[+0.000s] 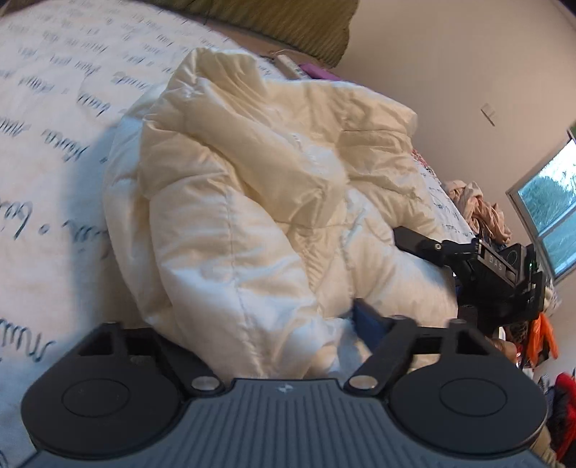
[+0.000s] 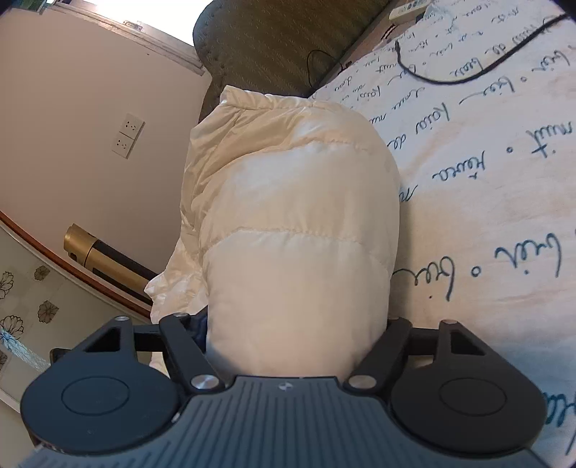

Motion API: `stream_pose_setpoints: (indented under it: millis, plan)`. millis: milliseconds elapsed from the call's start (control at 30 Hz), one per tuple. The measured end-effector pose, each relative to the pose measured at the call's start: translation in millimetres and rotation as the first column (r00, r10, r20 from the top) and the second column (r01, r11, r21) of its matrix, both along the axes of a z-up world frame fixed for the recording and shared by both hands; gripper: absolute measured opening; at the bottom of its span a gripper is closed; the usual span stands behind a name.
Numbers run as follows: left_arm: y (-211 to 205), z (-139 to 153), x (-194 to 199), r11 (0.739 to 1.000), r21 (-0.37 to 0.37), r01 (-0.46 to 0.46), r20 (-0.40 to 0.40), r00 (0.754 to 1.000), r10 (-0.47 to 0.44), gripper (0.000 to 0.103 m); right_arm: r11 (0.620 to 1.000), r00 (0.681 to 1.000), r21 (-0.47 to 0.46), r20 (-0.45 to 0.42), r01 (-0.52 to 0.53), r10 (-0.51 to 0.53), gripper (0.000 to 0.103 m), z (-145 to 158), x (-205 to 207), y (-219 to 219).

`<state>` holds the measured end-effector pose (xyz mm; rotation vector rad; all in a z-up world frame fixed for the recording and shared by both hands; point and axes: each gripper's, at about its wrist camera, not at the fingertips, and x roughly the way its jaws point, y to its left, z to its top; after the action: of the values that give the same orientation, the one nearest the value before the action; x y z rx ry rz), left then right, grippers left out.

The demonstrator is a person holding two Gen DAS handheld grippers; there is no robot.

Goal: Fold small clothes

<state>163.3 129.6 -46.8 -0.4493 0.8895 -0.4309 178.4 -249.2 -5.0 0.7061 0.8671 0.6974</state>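
A cream puffy quilted jacket (image 1: 252,187) lies bunched on a bed sheet (image 1: 50,151) printed with dark handwriting. In the left wrist view its padding fills the space in front of my left gripper (image 1: 288,320). It hides the left finger, and the blue right fingertip (image 1: 363,320) presses into the fabric. My right gripper (image 1: 424,252) holds the jacket's far side at the right. In the right wrist view a thick roll of the jacket (image 2: 295,216) bulges out between the fingers of my right gripper (image 2: 295,324), touching both sides. Only a blue fingertip (image 2: 199,329) shows at the left.
An olive padded headboard (image 2: 273,43) stands behind the jacket. A black cable (image 2: 468,77) and a remote (image 2: 406,10) lie on the sheet. Loose clothes (image 1: 482,212) are piled near a window (image 1: 547,208). A wall with sockets (image 2: 127,135) and a gold-and-black tube (image 2: 104,262) lie left of the bed.
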Motion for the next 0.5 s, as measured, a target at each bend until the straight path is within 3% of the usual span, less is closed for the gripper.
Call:
stream_pose_setpoints:
  millis: [33,100,300,367,433,500]
  plan:
    - [-8,4,1,1.0,0.011,0.009,0.015,1.0,-0.01,0.057,1.0,1.0,-0.024,0.019,0.009,-0.009,0.068,6,-2,-4]
    - [-30,12,7,0.998,0.042,0.035,0.05,0.998,-0.037,0.051,0.997,0.997,-0.074,0.065,0.036,-0.031,0.064,19,-5,-16]
    - [-118,19,32,0.985,0.102,0.139,0.1,0.984,-0.149,0.049,0.963,0.977,-0.217,0.177,0.16,-0.123,0.063,57,-17,-81]
    - [-146,20,39,0.978,0.131,0.161,0.119,0.977,-0.177,0.05,0.947,0.969,-0.246,0.181,0.208,-0.166,0.063,61,-19,-108]
    - [-171,19,43,0.972,0.179,0.154,0.129,0.976,-0.178,0.058,0.934,0.964,-0.261,0.172,0.244,-0.204,0.063,58,-17,-130]
    - [-189,21,42,0.961,0.249,0.123,0.149,0.975,-0.164,0.069,0.916,0.958,-0.287,0.133,0.281,-0.253,0.079,48,-13,-146]
